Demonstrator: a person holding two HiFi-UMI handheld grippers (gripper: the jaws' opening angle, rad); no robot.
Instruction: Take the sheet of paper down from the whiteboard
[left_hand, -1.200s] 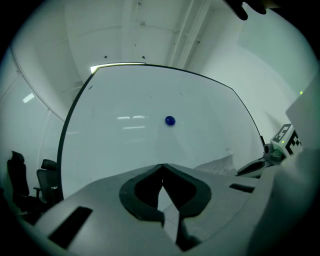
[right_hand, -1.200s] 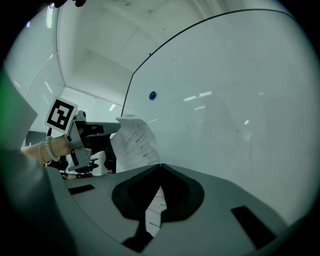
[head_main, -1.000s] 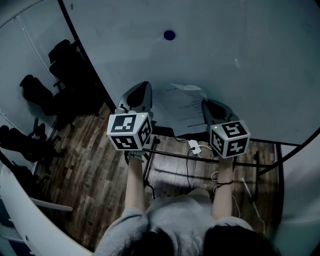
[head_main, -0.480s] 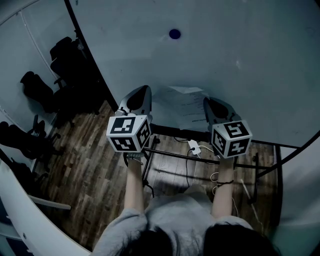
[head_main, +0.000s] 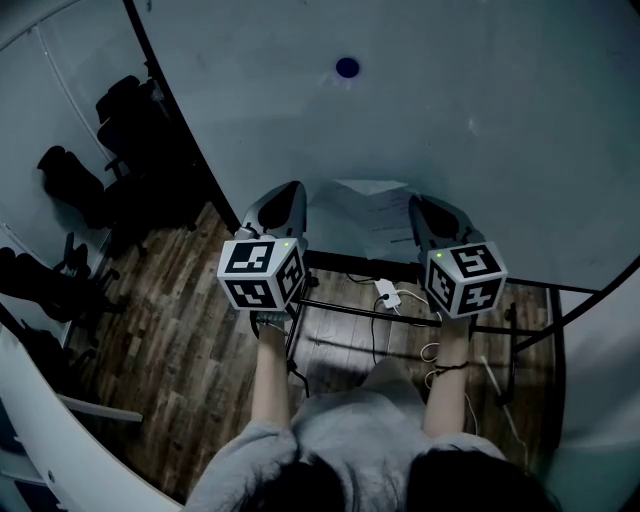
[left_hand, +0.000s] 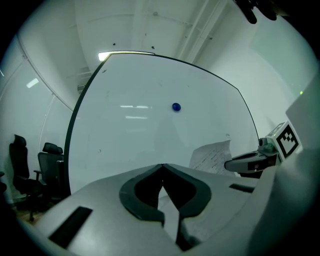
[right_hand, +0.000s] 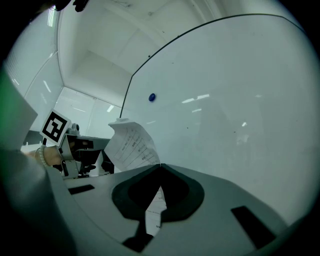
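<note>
The printed sheet of paper hangs between my two grippers in front of the whiteboard; its top edge curls forward, away from the board. My left gripper is shut on the sheet's left edge, and a strip of the sheet of paper shows between its jaws. My right gripper is shut on the right edge, where the sheet of paper bows up to the left of my right gripper. A blue magnet stays on the board well above the sheet.
The whiteboard's black stand rail runs under my arms, with a white power adapter and cables on the wooden floor. Black office chairs stand at the left. A white wall lies left of the board.
The sheet's top has folded forward and sunk lower, so less of it shows. My left gripper has dropped a little with it. The right gripper has kept still.
</note>
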